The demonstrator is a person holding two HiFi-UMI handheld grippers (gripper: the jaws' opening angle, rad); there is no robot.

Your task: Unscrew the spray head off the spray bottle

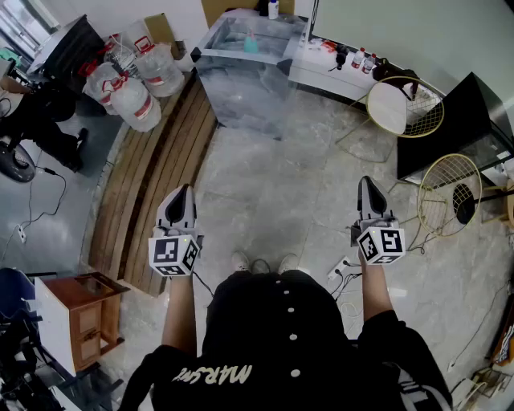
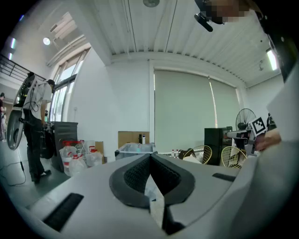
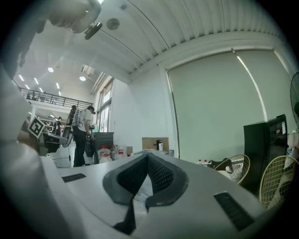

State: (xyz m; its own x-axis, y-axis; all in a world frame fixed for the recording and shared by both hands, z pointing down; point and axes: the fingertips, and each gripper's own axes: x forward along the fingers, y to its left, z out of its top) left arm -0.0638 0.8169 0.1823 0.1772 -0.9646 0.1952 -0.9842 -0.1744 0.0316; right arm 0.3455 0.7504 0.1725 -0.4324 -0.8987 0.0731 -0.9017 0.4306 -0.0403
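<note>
Grey marbled floor (image 1: 273, 185) fills most of the head view. A strip of wooden planks (image 1: 152, 185) runs along its left side. At the far end stands the desk (image 1: 241, 96), with a grey, glassy top. Behind it is a cardboard box (image 1: 229, 6).

To the right are two round wire chairs (image 1: 405, 106), and to the left a cluster of clear water jugs (image 1: 132, 96).

The person (image 1: 281, 337), in dark clothing, stands on the floor well apart from the desk. Both tools are held out in front, aimed toward the desk.

- **Left gripper** (image 1: 186, 191): jaws clenched tip to tip, nothing between them.
- **Right gripper** (image 1: 366, 183): jaws likewise clenched and empty, held near level.

Two small bottles are visible, and at this size it cannot be told which is the spray bottle.

- **Teal bottle** (image 1: 251, 42): stands upright on the desk near its middle, long axis vertical. The direction its top faces cannot be made out.
- **White bottle** (image 1: 274, 9): stands upright on the cardboard box, long axis vertical. In the right gripper view its dark head projects toward the left of that view.

Neither bottle is touched by a gripper.
</note>
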